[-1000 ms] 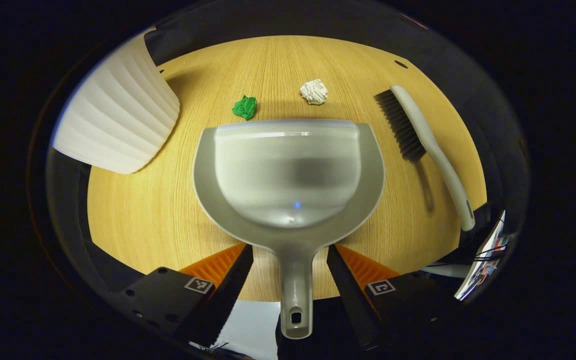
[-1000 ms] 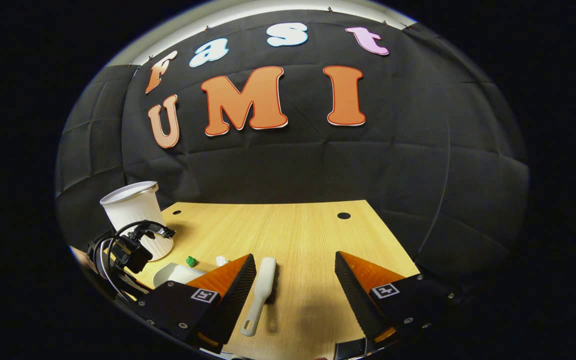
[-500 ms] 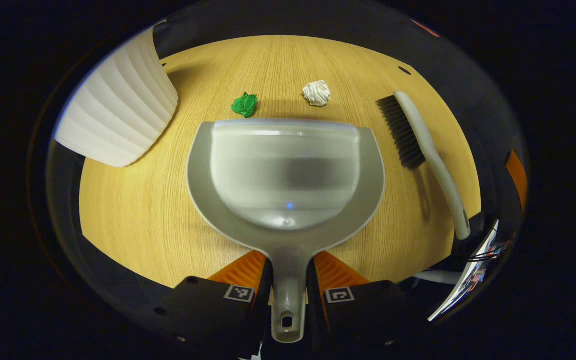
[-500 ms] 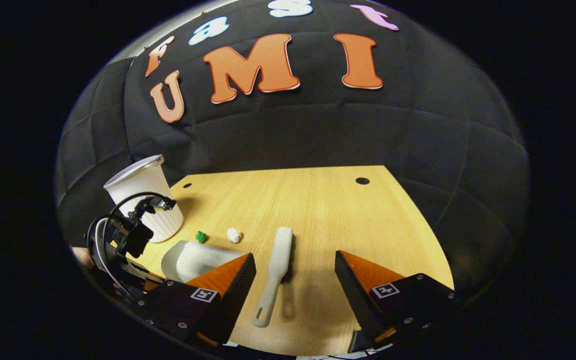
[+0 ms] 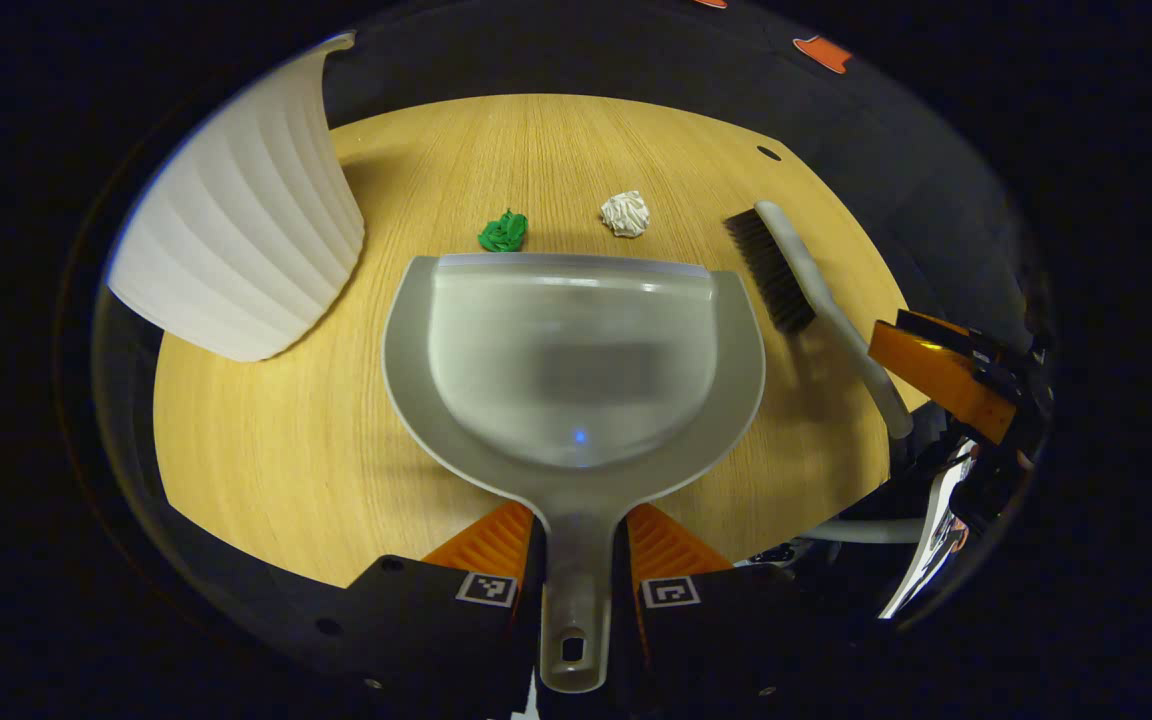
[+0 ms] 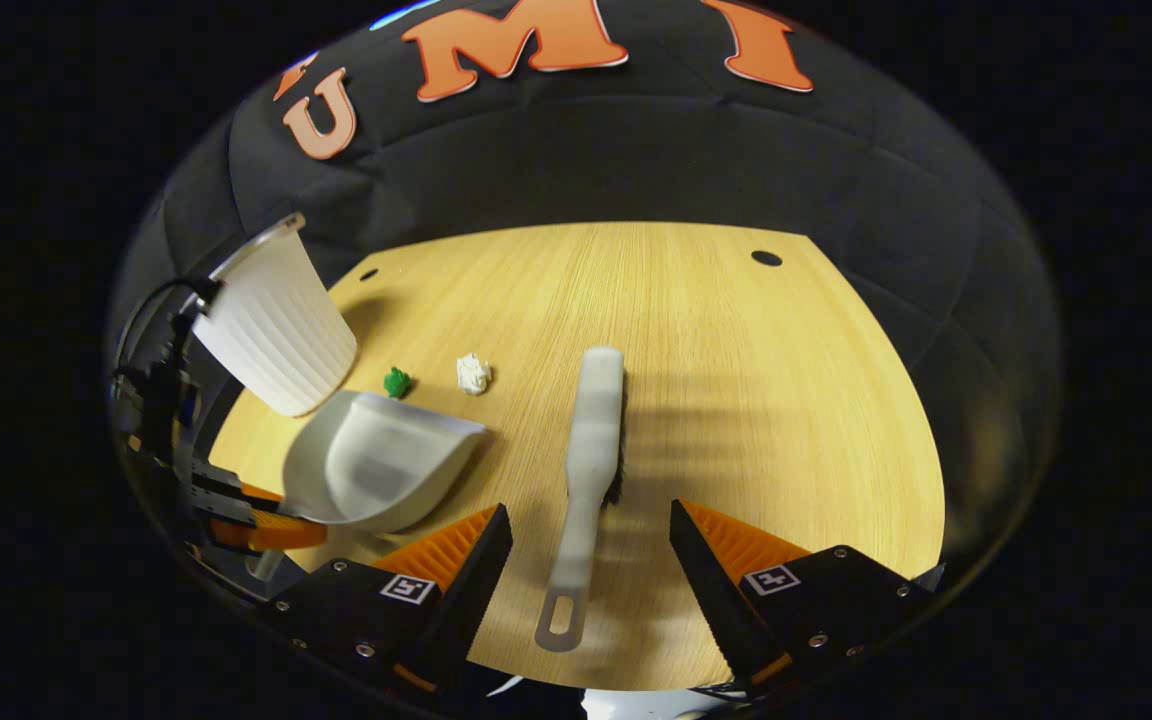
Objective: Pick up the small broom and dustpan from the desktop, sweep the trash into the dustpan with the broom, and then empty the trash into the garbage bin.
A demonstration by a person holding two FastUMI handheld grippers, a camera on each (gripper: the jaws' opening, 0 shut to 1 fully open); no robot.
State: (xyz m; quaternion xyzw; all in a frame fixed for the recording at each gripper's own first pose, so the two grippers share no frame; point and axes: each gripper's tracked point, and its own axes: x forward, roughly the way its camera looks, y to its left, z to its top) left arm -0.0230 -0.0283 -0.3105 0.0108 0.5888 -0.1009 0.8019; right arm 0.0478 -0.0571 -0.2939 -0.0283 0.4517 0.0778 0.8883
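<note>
My left gripper [image 5: 576, 560] is shut on the handle of the grey dustpan [image 5: 576, 350], whose front lip faces a green paper scrap [image 5: 503, 232] and a white paper ball [image 5: 625, 213]. The small broom [image 5: 796, 290] lies to the right on the wooden desktop [image 5: 266, 440]. In the right gripper view the broom [image 6: 591, 470] lies lengthwise, its handle end between the spread fingers of my open right gripper [image 6: 591, 560]. The dustpan [image 6: 376, 460], green scrap [image 6: 396, 382] and white ball [image 6: 473, 372] lie to its left.
A white ribbed garbage bin [image 5: 246, 240] stands at the desk's left, also seen as the bin [image 6: 276, 320] in the right gripper view. Cable holes [image 6: 766, 258] mark the far corners. The right half of the desktop [image 6: 786, 400] is bare wood.
The left gripper closed on the dustpan handle and holds it. The right gripper tilted down and moved forward, bringing the broom handle between its open fingers.
</note>
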